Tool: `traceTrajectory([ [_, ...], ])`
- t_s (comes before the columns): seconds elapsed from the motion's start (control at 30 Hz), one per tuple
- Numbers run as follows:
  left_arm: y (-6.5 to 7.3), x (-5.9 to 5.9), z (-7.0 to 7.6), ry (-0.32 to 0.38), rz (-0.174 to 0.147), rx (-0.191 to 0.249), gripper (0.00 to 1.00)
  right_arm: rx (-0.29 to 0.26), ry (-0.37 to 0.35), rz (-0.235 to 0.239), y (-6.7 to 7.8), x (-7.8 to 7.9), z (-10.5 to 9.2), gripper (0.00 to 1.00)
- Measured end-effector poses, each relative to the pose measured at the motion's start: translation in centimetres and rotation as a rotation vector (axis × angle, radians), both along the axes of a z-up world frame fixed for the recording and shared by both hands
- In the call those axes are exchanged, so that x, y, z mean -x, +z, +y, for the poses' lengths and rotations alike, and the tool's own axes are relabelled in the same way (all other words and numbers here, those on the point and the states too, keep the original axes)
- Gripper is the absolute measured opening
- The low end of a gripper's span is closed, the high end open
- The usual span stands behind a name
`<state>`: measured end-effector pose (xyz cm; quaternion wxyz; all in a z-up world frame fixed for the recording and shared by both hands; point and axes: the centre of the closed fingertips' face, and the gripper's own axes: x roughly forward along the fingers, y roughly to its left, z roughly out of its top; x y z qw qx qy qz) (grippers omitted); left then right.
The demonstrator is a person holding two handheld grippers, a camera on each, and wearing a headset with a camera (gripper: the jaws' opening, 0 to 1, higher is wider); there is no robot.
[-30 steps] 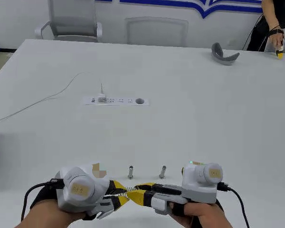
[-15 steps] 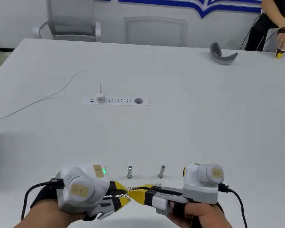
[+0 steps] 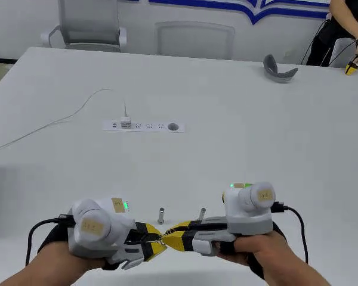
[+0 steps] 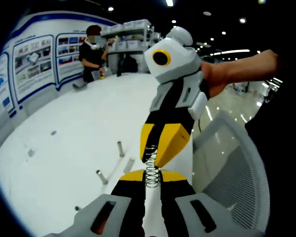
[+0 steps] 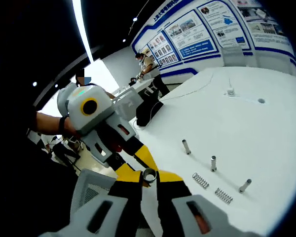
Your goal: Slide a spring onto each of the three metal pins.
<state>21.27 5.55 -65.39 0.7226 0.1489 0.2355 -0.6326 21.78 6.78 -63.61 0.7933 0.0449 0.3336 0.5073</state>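
Two grippers are meeting tip to tip over the near edge of the table (image 3: pixel 244 149). Their yellow tips are sitting closer together than half a second ago, when a stretch of coil was showing between them in the head view; there the coil is now too small to make out. The left gripper (image 4: pixel 150 177) is pinching one end of the spring (image 4: pixel 150 167), its jaws almost closed on it. The right gripper (image 5: pixel 149 178) is gripping the other end the same way, with the coil's round mouth facing its camera. Just beyond, three pins (image 5: pixel 213 163) are standing upright in a row, all bare, with two loose springs (image 5: pixel 201 180) lying flat beside them. The head view is showing two pins; the third is hidden there. Farther out, a power strip (image 3: pixel 143 126) and its cable (image 3: pixel 53 124) are lying mid-table. A grey curved thing (image 3: pixel 279 67), chairs (image 3: pixel 89 24) and a person (image 3: pixel 346 18) cut off by the frame are sitting at the far edge.
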Motion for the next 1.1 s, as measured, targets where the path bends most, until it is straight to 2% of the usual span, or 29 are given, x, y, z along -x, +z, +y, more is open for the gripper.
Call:
traceTrajectory([
  [0.1,0.5,0.2,-0.3,-0.013,0.012,0.031,0.10,0.075,0.098,-0.020,0.4,0.2,-0.1,0.12],
  [0.3,1.1,0.8,-1.1,-0.047,0.030,0.074,0.10,0.258,0.347,-0.100,0.8,1.2,-0.3,0.12],
  [0.47,1.2,1.5,-1.5,-0.069,0.042,0.089,0.10,0.344,0.487,-0.122,0.5,2.2,-0.4,0.13],
  [0.67,1.0,2.3,-1.5,-0.098,0.048,0.089,0.10,0.370,0.568,-0.138,0.0,3.0,-0.3,0.13],
  [0.87,0.7,2.3,-1.0,-0.088,0.056,0.086,0.10,0.369,0.569,-0.144,-0.4,3.1,0.0,0.13],
  [0.93,0.6,2.2,-0.8,-0.069,0.072,0.093,0.11,0.365,0.562,-0.149,-0.4,3.1,0.1,0.13],
  [1.1,0.3,2.3,-0.5,-0.052,0.066,0.089,0.13,0.356,0.549,-0.142,-0.8,3.2,0.2,0.13],
])
